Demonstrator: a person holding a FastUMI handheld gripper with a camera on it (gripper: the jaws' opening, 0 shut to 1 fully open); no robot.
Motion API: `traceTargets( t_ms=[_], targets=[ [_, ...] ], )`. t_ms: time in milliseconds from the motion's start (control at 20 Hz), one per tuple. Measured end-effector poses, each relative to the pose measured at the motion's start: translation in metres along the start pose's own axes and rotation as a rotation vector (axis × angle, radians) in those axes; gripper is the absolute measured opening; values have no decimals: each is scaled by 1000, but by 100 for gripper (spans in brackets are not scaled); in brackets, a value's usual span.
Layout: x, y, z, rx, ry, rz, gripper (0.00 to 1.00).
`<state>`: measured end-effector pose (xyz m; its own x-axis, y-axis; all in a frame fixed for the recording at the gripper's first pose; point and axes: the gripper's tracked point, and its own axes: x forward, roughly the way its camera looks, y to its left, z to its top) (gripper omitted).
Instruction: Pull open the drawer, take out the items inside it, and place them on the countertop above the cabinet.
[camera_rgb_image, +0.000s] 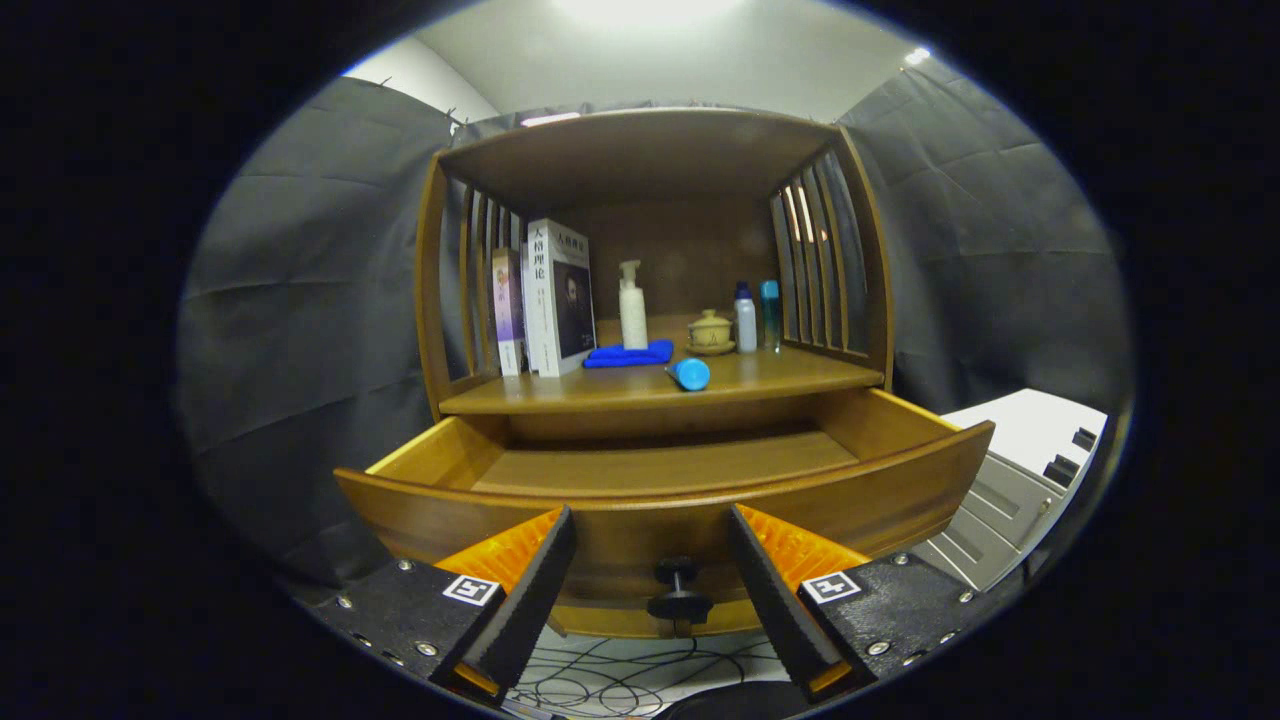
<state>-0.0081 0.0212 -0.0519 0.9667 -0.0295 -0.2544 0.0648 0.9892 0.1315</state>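
A wooden cabinet (655, 300) stands ahead with its drawer (640, 480) pulled open, the drawer floor bare where it shows. The gripper (650, 560) has its fingers spread wide apart, with the drawer's dark knob (680, 590) between them, touching neither. On the countertop (780, 375) above sit books (555, 295), a white pump bottle (632, 308) on a blue cloth (628, 354), a blue tube (690, 374) lying down, a lidded cup (710, 331) and two small bottles (756, 315).

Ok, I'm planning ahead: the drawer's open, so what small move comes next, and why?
Probably raise the gripper above the drawer front to look inside: its open fingers flank the knob, the visible drawer floor looks bare, and the near strip is hidden.
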Motion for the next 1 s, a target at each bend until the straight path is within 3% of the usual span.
traceTargets(
  t_ms=[400,1000],
  targets=[
    [12,-13,-26,5,68,-41,94],
    [22,-5,-25,-9,70,-3,94]
  ],
)
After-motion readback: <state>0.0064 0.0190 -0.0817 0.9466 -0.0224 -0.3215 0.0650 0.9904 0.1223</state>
